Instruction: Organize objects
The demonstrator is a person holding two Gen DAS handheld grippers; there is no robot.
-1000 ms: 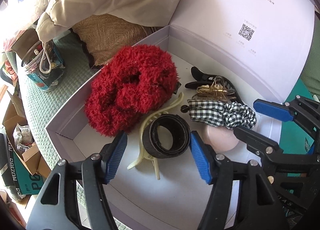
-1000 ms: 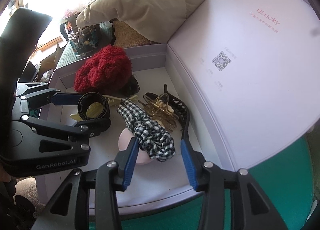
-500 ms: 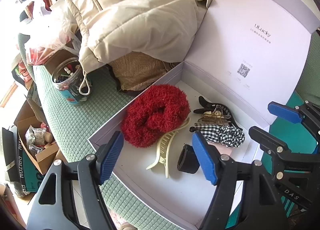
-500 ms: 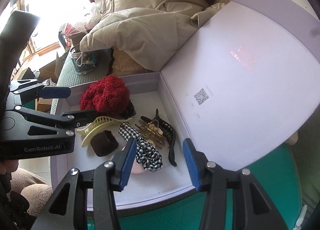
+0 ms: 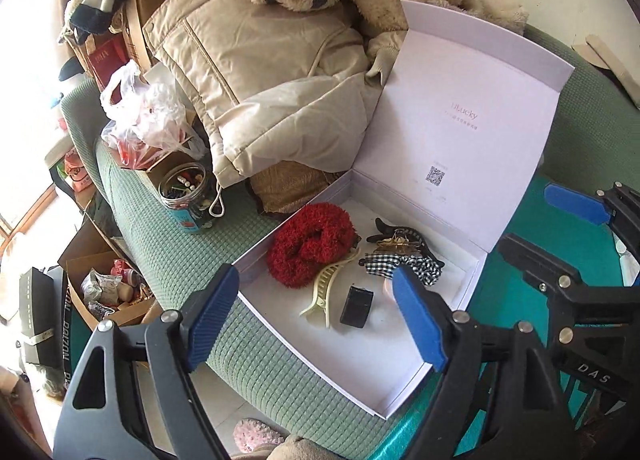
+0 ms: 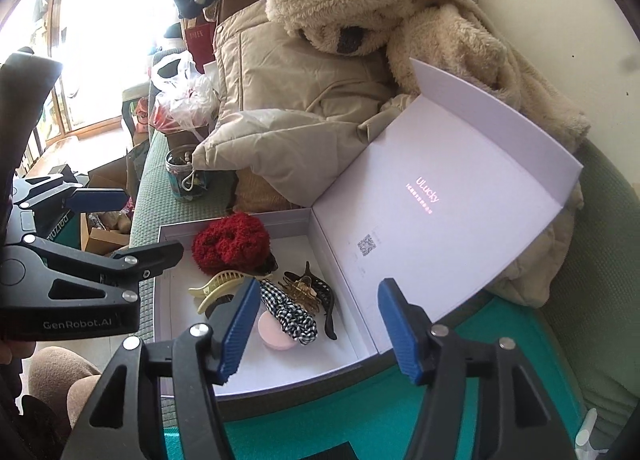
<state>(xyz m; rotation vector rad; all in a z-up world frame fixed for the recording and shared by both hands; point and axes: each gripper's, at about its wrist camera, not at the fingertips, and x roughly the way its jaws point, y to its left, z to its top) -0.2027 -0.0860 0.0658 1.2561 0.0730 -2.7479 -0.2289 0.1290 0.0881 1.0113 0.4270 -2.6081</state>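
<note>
An open white box (image 5: 404, 388) (image 6: 168, 332) lies on the green sofa with its lid (image 5: 460, 131) (image 6: 448, 211) propped up. Inside lie a fluffy red scrunchie (image 5: 310, 244) (image 6: 230, 244), a cream claw clip (image 5: 326, 292) (image 6: 218, 284), a black band (image 5: 356, 306), a checked scrunchie (image 5: 404, 264) (image 6: 290, 310), a black and gold clip (image 5: 398, 240) (image 6: 310, 288) and a pink round pad (image 6: 274, 334). My left gripper (image 5: 316, 324) hangs well above the box, jaws opening, nothing between them. My right gripper (image 6: 316, 330) is likewise raised, opening and empty.
A beige jacket (image 5: 260, 91) (image 6: 304, 107) and plush fleece (image 6: 400, 19) pile up behind the box. A jar of small items (image 5: 188, 195) (image 6: 186, 175) and a plastic bag (image 5: 148, 115) stand to the left. Cardboard boxes (image 5: 104, 300) sit on the floor beside the sofa.
Both grippers rose and drew back from the box, their jaws widening. The black band left the left jaws and now lies tipped on its side by the cream clip.
</note>
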